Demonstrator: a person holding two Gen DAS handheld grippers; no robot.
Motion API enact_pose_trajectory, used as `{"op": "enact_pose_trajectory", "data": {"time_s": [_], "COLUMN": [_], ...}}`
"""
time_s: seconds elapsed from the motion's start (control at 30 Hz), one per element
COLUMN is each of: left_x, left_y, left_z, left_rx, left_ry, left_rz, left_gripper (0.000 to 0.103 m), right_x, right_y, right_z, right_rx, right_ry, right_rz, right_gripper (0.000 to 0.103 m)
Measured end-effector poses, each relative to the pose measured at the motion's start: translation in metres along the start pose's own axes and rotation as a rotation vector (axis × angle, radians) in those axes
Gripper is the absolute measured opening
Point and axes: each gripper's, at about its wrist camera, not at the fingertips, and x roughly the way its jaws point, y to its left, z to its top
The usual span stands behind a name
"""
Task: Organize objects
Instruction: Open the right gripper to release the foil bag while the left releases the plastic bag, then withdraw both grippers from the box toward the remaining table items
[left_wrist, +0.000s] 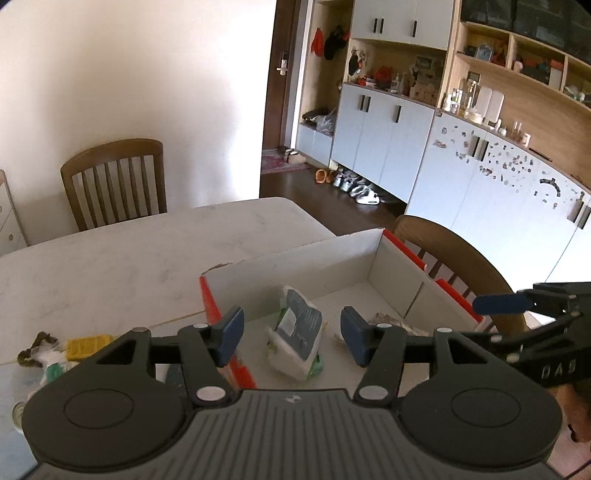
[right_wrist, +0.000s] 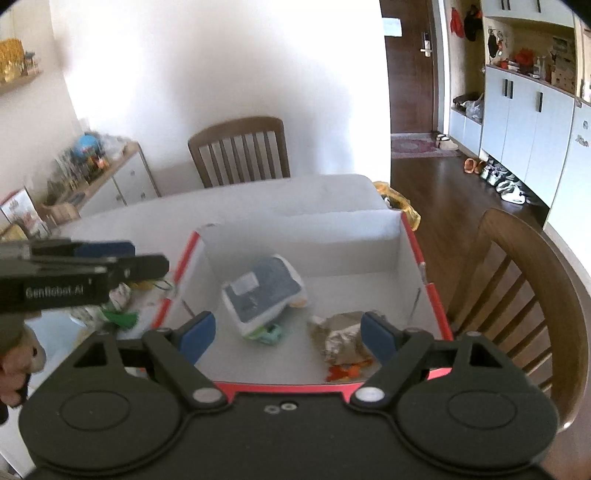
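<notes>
A white cardboard box (left_wrist: 295, 254) (right_wrist: 303, 240) with red edges stands on the pale table (left_wrist: 147, 258). Inside it lies a white and grey-blue packet (left_wrist: 295, 343) (right_wrist: 262, 291), and beside that a crumpled silver-brown wrapper (right_wrist: 340, 336) (left_wrist: 391, 321) with orange scraps. My left gripper (left_wrist: 291, 321) hangs open above the box; the packet lies below the gap and neither pad touches it. My right gripper (right_wrist: 288, 325) is also open over the box, holding nothing. Each gripper shows at the edge of the other's view: the right gripper (left_wrist: 502, 303), the left gripper (right_wrist: 110, 258).
Loose items lie on the table left of the box: a yellow piece (left_wrist: 88, 345) and green-and-white bits (left_wrist: 55, 365) (right_wrist: 118, 317). Wooden chairs stand at the far side (left_wrist: 114, 181) (right_wrist: 240, 151) and right of the box (left_wrist: 454, 254) (right_wrist: 524, 280). Cabinets line the right wall.
</notes>
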Motion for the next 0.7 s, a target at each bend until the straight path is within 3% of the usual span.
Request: {"op": "enact_pose_trajectory", "data": {"time_s": [0.17, 0.53, 0.7], "left_x": [-0.025, -0.066, -0.082], "left_y": [0.015, 0.050, 0.069], "left_z": [-0.009, -0.027, -0.039], "left_rx": [-0.001, -0.005, -0.025], "left_ry": [-0.020, -0.053, -0.068], "left_rz": [-0.007, 0.016, 0.028], "left_gripper": [0.066, 0.069, 0.082], "right_x": [-0.009, -0.014, -0.010], "right_y": [0.025, 0.076, 0.097], "right_z": [0.000, -0.003, -0.005], "right_rx": [0.008, 0.009, 0.008], "right_ry": [-0.039, -0.096, -0.090], "right_rz": [0.034, 0.104, 0.117], "right_gripper": [0.093, 0.102, 0.102]}}
